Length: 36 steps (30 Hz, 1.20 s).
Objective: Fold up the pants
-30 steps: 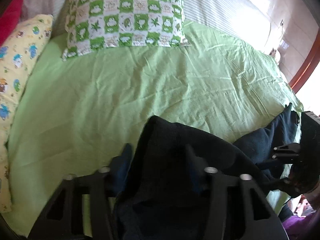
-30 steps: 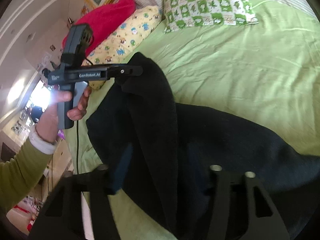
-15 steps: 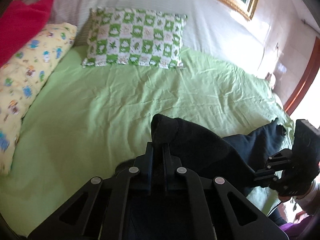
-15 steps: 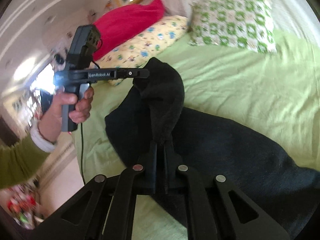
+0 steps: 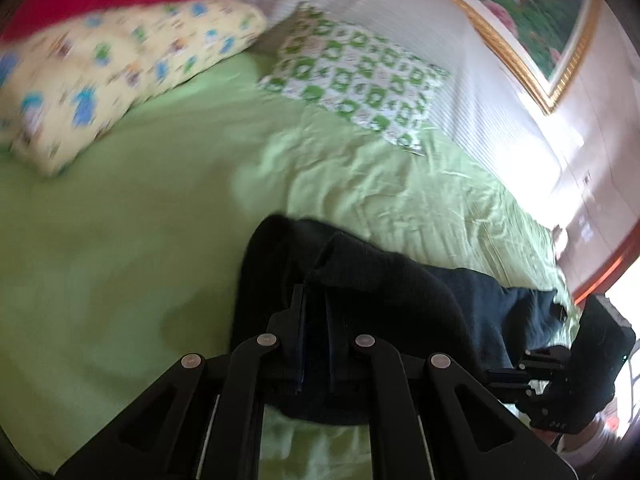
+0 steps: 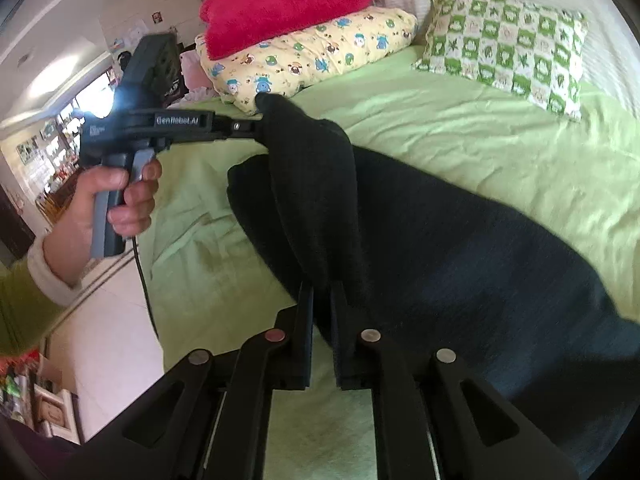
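The pants (image 6: 460, 248) are dark navy, nearly black, in a thick soft knit with a faint ribbed look, spread across a light green bed sheet (image 6: 460, 140) that's wrinkly and a bit shiny. In the right wrist view the bulk of the fabric runs from the center out toward 4 o'clock, and one part is lifted into a rounded, draped ridge between the two tools. The right gripper (image 6: 322, 304) has its fingers pressed together on a fold of that cloth down at 6 o'clock, fabric sandwiched right between them. The left gripper (image 6: 260, 126) comes in from 9 o'clock, held level like a pistol, with a bare hand (image 6: 120, 196) wrapped around the grey handle and a cream cuff under a green sleeve; its fingers are buried in the top of the ridge, pinching it. From the left wrist view the same thing shows: left gripper (image 5: 316, 300) fingers clamped on a bunched hump of cloth, the rest trailing off toward 3 o'clock, where the right gripper (image 5: 516, 364) sits at the bed's edge. Up top there's a green and white checked pillow (image 6: 508, 44), a yellow cartoon-print pillow (image 6: 304, 56) and a fuzzy red blanket (image 6: 284, 4) piled on it. The left wrist view is pretty motion-blurred.
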Each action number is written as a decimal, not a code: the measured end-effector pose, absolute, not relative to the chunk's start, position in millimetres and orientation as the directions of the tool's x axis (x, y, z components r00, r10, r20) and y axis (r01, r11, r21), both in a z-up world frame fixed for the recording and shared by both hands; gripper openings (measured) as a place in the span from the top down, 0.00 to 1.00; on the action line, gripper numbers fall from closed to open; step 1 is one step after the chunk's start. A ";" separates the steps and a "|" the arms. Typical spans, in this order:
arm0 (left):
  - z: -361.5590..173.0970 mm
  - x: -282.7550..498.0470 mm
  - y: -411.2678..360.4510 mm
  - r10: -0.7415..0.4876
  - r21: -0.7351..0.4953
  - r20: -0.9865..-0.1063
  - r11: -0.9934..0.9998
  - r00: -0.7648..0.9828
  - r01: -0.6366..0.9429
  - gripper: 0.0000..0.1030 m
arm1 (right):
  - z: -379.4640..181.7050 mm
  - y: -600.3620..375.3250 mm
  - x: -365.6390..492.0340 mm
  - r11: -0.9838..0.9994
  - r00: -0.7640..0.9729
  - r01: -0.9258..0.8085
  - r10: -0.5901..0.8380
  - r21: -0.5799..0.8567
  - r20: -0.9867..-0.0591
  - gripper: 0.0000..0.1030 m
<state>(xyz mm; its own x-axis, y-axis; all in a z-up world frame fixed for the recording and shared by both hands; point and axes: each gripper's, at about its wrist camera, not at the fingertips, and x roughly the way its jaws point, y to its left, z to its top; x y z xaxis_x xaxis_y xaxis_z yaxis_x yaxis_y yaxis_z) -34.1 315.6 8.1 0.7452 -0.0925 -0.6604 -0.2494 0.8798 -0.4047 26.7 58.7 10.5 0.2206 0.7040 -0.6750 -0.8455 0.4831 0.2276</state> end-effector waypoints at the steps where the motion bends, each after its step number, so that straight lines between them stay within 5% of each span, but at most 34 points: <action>1: 4.9 -37.9 316.8 -0.071 -0.399 -0.667 0.875 0.742 -0.275 0.92 | 8.7 58.3 26.6 0.480 0.207 -0.840 0.713 0.251 -0.670 0.87; 8: -2.0 -79.9 326.9 -0.009 -0.458 -0.656 0.799 0.754 -0.389 0.85 | 7.2 60.2 15.2 0.467 0.182 -0.833 0.738 0.297 -0.649 0.85; 13: 1.5 -100.0 315.6 0.000 -0.478 -0.654 0.775 0.756 -0.413 0.52 | 13.5 52.7 10.8 0.469 0.191 -0.823 0.761 0.321 -0.620 0.75; 16: 6.6 -103.4 304.4 0.003 -0.482 -0.657 0.768 0.754 -0.423 0.48 | 19.0 43.7 9.9 0.476 0.211 -0.814 0.776 0.333 -0.595 0.62; 19: 11.0 -101.6 297.9 0.003 -0.493 -0.660 0.753 0.752 -0.435 0.34 | 23.5 33.7 11.3 0.494 0.234 -0.798 0.781 0.345 -0.579 0.61; 26: 14.8 -90.1 289.6 -0.013 -0.545 -0.664 0.692 0.747 -0.473 0.23 | 24.8 3.0 18.6 0.543 0.285 -0.735 0.791 0.406 -0.542 0.48; 36: 6.6 -76.5 291.4 -0.072 -0.638 -0.657 0.583 0.751 -0.502 0.21 | 21.4 -46.3 54.4 0.620 0.362 -0.589 0.776 0.519 -0.516 0.47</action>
